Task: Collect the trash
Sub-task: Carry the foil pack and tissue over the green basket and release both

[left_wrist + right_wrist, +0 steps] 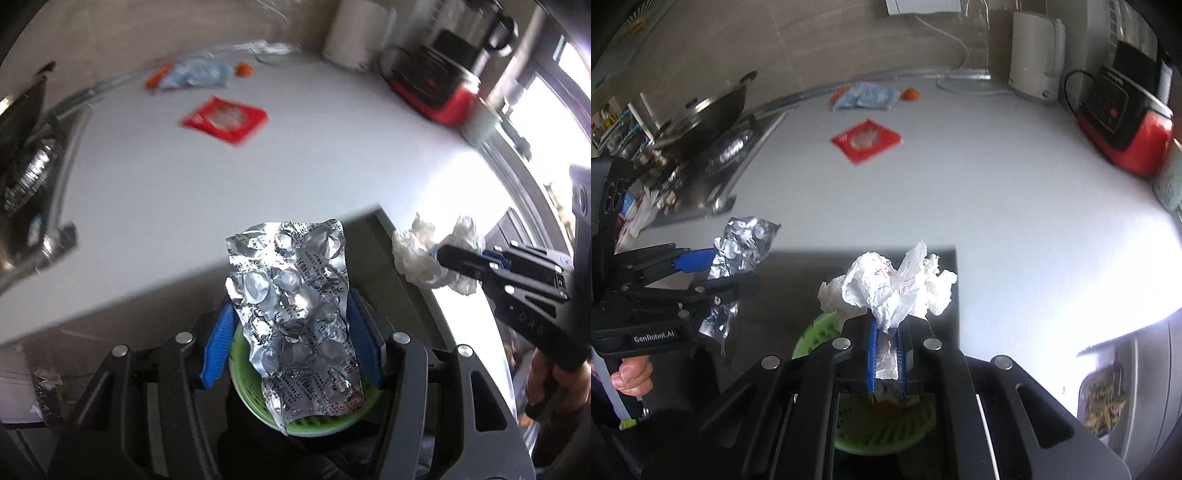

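My left gripper (291, 332) is shut on a crumpled silver blister pack (295, 310) and holds it over a green bin (317, 424) below the counter edge. It also shows in the right wrist view (724, 269), with the blister pack (746, 240). My right gripper (886, 350) is shut on a crumpled white tissue (890, 284) above the same green bin (879, 432). The right gripper (454, 258) and tissue (417, 251) show at the right in the left wrist view. A red wrapper (866, 140) and a pale blue packet (866, 96) lie on the white counter.
A wok on a stove (701, 122) is at the left. A white kettle (1034, 55) and a red and black appliance (1123, 122) stand at the back right. A small orange thing (910, 94) lies by the blue packet. A food container (1104, 398) is at the lower right.
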Demonstrator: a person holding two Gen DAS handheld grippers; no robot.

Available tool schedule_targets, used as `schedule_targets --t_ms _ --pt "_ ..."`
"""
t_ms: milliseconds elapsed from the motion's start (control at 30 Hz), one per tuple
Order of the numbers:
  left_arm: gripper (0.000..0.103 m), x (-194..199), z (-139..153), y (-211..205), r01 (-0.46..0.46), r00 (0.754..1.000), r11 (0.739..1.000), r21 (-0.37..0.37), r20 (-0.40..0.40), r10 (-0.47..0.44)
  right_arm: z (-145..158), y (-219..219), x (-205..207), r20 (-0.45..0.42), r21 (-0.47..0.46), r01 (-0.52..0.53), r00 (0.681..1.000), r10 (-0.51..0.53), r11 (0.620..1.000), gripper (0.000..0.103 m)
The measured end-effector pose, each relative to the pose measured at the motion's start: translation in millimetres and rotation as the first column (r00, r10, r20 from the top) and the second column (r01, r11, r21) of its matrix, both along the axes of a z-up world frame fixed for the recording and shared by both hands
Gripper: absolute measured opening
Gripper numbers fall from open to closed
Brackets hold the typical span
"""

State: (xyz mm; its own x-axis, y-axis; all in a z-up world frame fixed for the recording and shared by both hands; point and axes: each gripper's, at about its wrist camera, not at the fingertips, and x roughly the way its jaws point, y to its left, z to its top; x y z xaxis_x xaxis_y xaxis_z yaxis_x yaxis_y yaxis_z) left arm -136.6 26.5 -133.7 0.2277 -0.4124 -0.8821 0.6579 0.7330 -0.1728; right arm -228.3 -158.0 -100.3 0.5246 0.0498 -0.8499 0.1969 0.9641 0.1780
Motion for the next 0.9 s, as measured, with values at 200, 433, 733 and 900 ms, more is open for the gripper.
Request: schedule_targets --t_ms 200,433,733,900 --pt "0.057 -32.0 -30.7 -12.6 0.068 0.996 0.997 0.038 -0.060 -0.066 -10.4 -2.2 -28.6 -0.029 0.004 0.007 1.000 -0.007 1.000 0.009" --pt "0.073 -51.8 -39.1 -21.5 0.097 0.992 0.993 0.068 -0.082 -0.091 -9.3 -1.4 -40.6 -0.015 0.005 -0.010 1.000 0.010 1.000 0.009" --pt "0.087 -39.4 -22.0 -7.1 0.014 1.000 0.997 0.079 -0.020 -0.012 -10.0 2.6 -43.2 -0.008 0.038 -0.059 0.998 0.059 0.998 0.012" --pt "0.091 -16.9 -1.0 15.3 -0.118 0.992 0.991 0.058 0.046 0.116 -22.0 14.1 -39.2 -0.029 0.078 -0.127 0.991 0.130 0.989 0.012"
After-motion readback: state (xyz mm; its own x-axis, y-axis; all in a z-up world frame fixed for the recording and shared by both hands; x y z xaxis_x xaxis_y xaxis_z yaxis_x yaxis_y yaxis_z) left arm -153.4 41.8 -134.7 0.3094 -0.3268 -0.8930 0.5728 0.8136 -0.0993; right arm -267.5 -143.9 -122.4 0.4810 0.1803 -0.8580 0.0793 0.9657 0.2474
